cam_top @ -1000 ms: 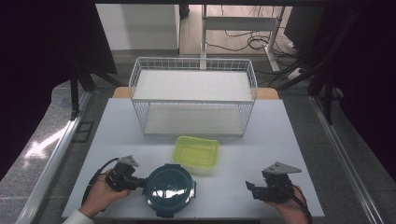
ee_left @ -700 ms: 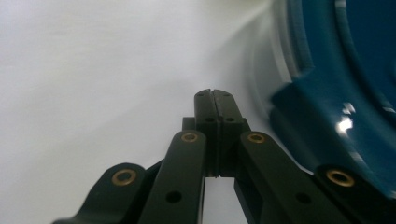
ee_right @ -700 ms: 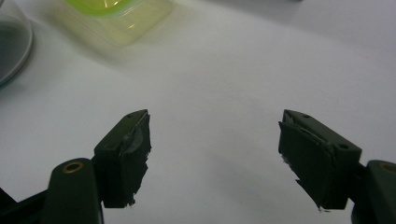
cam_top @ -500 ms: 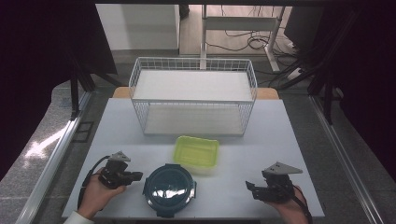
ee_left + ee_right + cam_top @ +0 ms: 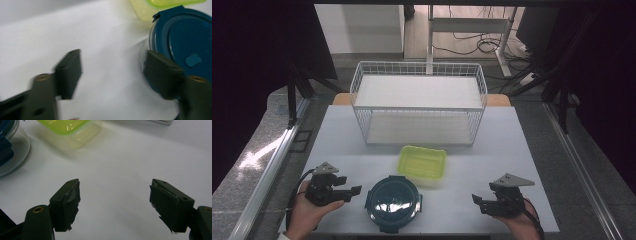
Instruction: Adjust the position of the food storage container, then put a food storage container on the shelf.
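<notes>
A round clear container with a dark blue lid stands near the table's front edge. Just left of it is my left gripper, whose jaws have just been opening. They now stand wide with bare table between them, and the blue lid lies beyond the right jaw. Behind the round container sits a yellow-green lidded box. At the front right, my right gripper stands open over bare table, with the green box farther off.
A white wire basket stands at the back of the white table, with nothing visible in it. The table's front edge runs just below both hands. Metal rails flank the table, and cables lie on the floor behind.
My left gripper has drawn back to the left from the round container and opened its jaws. The container, the green box and the right gripper have stayed put.
</notes>
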{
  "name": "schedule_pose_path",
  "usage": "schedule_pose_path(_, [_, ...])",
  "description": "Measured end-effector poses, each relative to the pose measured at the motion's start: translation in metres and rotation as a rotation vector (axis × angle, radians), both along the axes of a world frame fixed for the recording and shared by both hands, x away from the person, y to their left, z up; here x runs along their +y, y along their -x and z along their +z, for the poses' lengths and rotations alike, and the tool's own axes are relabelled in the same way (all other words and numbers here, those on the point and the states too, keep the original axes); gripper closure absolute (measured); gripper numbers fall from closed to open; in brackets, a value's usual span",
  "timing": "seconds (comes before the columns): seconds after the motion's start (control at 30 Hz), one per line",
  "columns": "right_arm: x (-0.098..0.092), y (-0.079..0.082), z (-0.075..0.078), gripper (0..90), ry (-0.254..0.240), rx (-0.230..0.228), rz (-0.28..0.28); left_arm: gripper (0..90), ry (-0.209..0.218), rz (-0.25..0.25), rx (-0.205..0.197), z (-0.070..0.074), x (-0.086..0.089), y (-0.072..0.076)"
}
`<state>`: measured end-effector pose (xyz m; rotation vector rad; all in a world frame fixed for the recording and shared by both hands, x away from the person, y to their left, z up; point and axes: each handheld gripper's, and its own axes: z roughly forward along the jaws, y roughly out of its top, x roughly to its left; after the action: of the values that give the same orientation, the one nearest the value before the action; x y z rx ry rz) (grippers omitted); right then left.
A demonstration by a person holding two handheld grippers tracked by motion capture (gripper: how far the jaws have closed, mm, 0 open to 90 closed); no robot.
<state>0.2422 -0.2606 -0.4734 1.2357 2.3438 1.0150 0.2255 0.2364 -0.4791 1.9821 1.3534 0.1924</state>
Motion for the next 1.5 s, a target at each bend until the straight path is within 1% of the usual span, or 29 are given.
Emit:
schedule_pose_path(0.07, [0.000, 0.000, 0.000, 23.0, -0.021, 0.009, 0.000, 22.4, 0.028, 0.006, 0.018, 0.000, 0.002, 0.001])
schedule_pose_path(0.1, [0.000, 0.000, 0.000, 23.0, -0.021, 0.009, 0.000, 21.4, 0.028, 0.006, 0.018, 0.000, 0.002, 0.001])
schedule_pose_path(0.17, [0.002, 0.000, 0.001, 22.3, -0.055, 0.033, 0.004, 20.8, 0.040, 0.009, 0.024, 0.001, 0.003, 0.002])
schedule_pose_path(0.33, [0.009, 0.003, 0.006, 20.6, -0.094, 0.038, 0.038, 17.0, 0.062, 0.007, 0.037, 0.004, 0.003, 0.004])
schedule_pose_path(0.4, [0.015, 0.005, 0.008, 19.3, -0.119, 0.051, 0.055, 14.6, 0.072, 0.004, 0.042, 0.005, 0.002, 0.004])
schedule_pose_path(0.43, [0.015, 0.005, 0.008, 19.3, -0.119, 0.051, 0.055, 14.2, 0.072, 0.004, 0.042, 0.005, 0.002, 0.004])
schedule_pose_path(0.47, [0.019, 0.005, 0.008, 18.3, -0.131, 0.066, 0.069, 13.5, 0.091, 0.002, 0.046, 0.006, 0.002, 0.005])
schedule_pose_path(0.5, [0.019, 0.005, 0.008, 18.3, -0.131, 0.066, 0.069, 13.0, 0.091, 0.002, 0.046, 0.006, 0.002, 0.005])
schedule_pose_path(0.53, [0.025, 0.005, 0.006, 16.3, -0.141, 0.091, 0.068, 12.2, 0.107, 0.008, 0.041, 0.007, 0.002, 0.006])
schedule_pose_path(0.6, [0.028, 0.005, 0.005, 15.9, -0.150, 0.102, 0.065, 12.1, 0.118, 0.015, 0.037, 0.008, 0.001, 0.008])
schedule_pose_path(0.7, [0.043, 0.006, 0.003, 14.3, -0.189, 0.159, 0.080, 11.0, 0.149, 0.005, 0.042, 0.010, -0.001, 0.010])
schedule_pose_path(0.73, [0.052, 0.006, 0.003, 13.7, -0.203, 0.182, 0.091, 10.6, 0.161, -0.002, 0.047, 0.010, -0.003, 0.012])
schedule_pose_path(0.77, [0.052, 0.006, 0.003, 13.7, -0.203, 0.182, 0.091, 10.6, 0.169, -0.004, 0.050, 0.010, -0.003, 0.012])
schedule_pose_path(0.8, [0.060, 0.006, 0.003, 13.3, -0.220, 0.199, 0.102, 10.1, 0.177, -0.014, 0.058, 0.009, -0.005, 0.013])
schedule_pose_path(0.83, [0.060, 0.006, 0.003, 13.3, -0.220, 0.199, 0.102, 10.0, 0.177, -0.014, 0.058, 0.009, -0.005, 0.013])
schedule_pose_path(0.87, [0.068, 0.006, 0.003, 13.0, -0.234, 0.213, 0.103, 9.9, 0.179, -0.017, 0.064, 0.008, -0.007, 0.013])
schedule_pose_path(0.9, [0.068, 0.006, 0.003, 13.0, -0.234, 0.213, 0.103, 9.9, 0.183, -0.019, 0.069, 0.007, -0.008, 0.012])
schedule_pose_path(0.97, [0.076, 0.005, 0.002, 12.7, -0.241, 0.226, 0.106, 9.8, 0.191, -0.024, 0.082, 0.005, -0.009, 0.011])
schedule_pose_path(1.03, [0.082, 0.004, 0.001, 12.5, -0.253, 0.238, 0.109, 9.6, 0.199, -0.028, 0.093, 0.002, -0.010, 0.010])
schedule_pose_path(1.07, [0.087, 0.003, 0.000, 12.4, -0.271, 0.251, 0.108, 9.5, 0.201, -0.030, 0.098, 0.002, -0.010, 0.010])
schedule_pose_path(1.1, [0.087, 0.003, 0.000, 12.4, -0.271, 0.251, 0.108, 9.5, 0.202, -0.036, 0.104, 0.001, -0.011, 0.010])
schedule_pose_path(1.2, [0.094, 0.003, -0.003, 12.4, -0.288, 0.273, 0.104, 9.5, 0.224, -0.041, 0.116, -0.001, -0.012, 0.009])
schedule_pose_path(1.3, [0.102, 0.002, -0.004, 12.0, -0.295, 0.282, 0.098, 10.0, 0.245, -0.037, 0.115, -0.001, -0.015, 0.007])
schedule_pose_path(1.33, [0.107, 0.002, -0.005, 11.6, -0.309, 0.292, 0.100, 10.3, 0.250, -0.040, 0.122, -0.002, -0.017, 0.006])
schedule_pose_path(1.37, [0.107, 0.002, -0.005, 11.6, -0.309, 0.292, 0.100, 10.4, 0.250, -0.040, 0.122, -0.002, -0.017, 0.006])
schedule_pose_path(1.4, [0.113, 0.002, -0.006, 11.4, -0.317, 0.300, 0.103, 10.4, 0.249, -0.043, 0.135, -0.005, -0.018, 0.005])
schedule_pose_path(1.43, [0.113, 0.002, -0.006, 11.4, -0.317, 0.300, 0.103, 10.5, 0.249, -0.043, 0.135, -0.005, -0.018, 0.005])
schedule_pose_path(1.47, [0.117, 0.002, -0.007, 11.3, -0.324, 0.311, 0.104, 10.5, 0.251, -0.044, 0.148, -0.008, -0.018, 0.003])
schedule_pose_path(1.5, [0.117, 0.002, -0.007, 11.3, -0.324, 0.311, 0.104, 10.4, 0.251, -0.044, 0.148, -0.008, -0.018, 0.003])
